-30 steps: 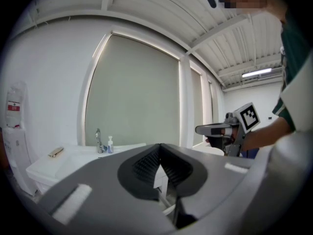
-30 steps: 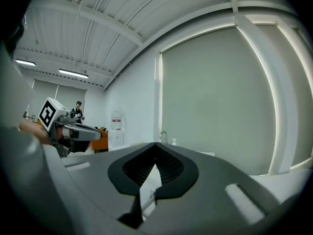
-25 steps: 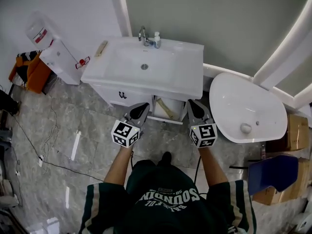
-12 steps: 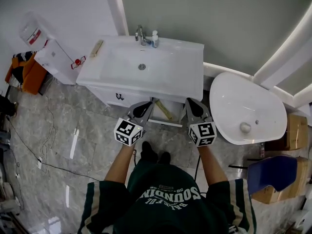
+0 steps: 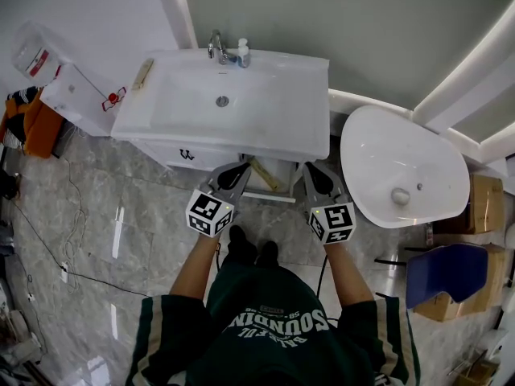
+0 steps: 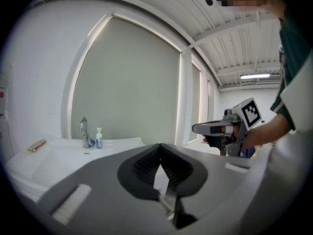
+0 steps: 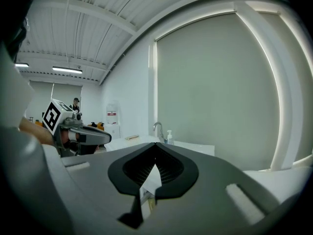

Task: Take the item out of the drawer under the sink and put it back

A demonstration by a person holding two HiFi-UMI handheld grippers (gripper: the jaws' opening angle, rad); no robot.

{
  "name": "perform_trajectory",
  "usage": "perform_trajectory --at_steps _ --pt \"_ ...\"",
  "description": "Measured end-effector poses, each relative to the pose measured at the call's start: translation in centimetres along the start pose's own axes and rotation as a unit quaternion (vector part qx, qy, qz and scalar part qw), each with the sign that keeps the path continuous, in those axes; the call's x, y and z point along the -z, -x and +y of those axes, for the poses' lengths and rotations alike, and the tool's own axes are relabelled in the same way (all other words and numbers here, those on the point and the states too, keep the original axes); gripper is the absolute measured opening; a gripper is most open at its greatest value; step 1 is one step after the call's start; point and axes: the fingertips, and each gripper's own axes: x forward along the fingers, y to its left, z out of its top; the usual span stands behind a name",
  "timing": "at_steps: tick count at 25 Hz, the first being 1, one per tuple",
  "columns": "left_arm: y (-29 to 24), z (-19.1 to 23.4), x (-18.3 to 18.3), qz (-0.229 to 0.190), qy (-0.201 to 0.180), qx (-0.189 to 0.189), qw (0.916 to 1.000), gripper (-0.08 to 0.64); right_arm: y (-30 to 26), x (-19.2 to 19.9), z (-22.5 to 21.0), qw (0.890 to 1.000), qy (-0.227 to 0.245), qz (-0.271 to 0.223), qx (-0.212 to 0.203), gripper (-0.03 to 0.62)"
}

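The white sink stands on a vanity against the wall. Below its right half a drawer is pulled open, and a tan stick-like item lies inside. My left gripper hangs at the drawer's left front corner, its jaws shut and empty. My right gripper hangs at the right front corner, also shut on nothing. In the left gripper view the closed jaws point over the sink at the faucet. The right gripper view shows its closed jaws and the left gripper beside it.
A soap bottle stands by the faucet. A white oval tub sits to the right, with a blue chair and cardboard boxes beyond. A water dispenser and floor cable are at the left.
The person has stepped closer to the vanity, and both grippers have come nearer the open drawer's front. Both stay shut and empty.
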Motion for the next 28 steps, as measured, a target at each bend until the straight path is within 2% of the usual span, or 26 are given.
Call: perform_trajectory --at_steps 8,12,16,20,24,28 --pt "-2.0 0.1 4.8 0.054 0.000 0.028 0.9981 0.049 -0.4 4.8 -0.9 0.999 -0.021 0.043 0.011 0.002" --pt "-3.1 0.3 8.3 0.085 0.001 0.047 0.9952 0.049 -0.7 8.8 -0.5 0.996 -0.038 0.075 0.008 0.002" --pt "-4.0 -0.6 12.2 0.112 0.000 0.086 0.9900 0.049 -0.3 13.7 0.0 0.992 -0.062 0.110 0.010 0.002" --pt "-4.4 -0.4 14.7 0.128 -0.001 0.099 0.9868 0.049 0.0 16.2 0.3 0.989 -0.068 0.129 0.011 0.002" --pt "-4.9 -0.4 16.6 0.147 -0.032 0.125 0.9807 0.049 0.2 17.9 0.0 0.987 -0.081 0.139 0.023 0.002" --pt "-5.5 -0.9 18.5 0.173 -0.073 0.169 0.9674 0.051 0.6 19.3 0.1 0.984 -0.093 0.149 0.031 0.002"
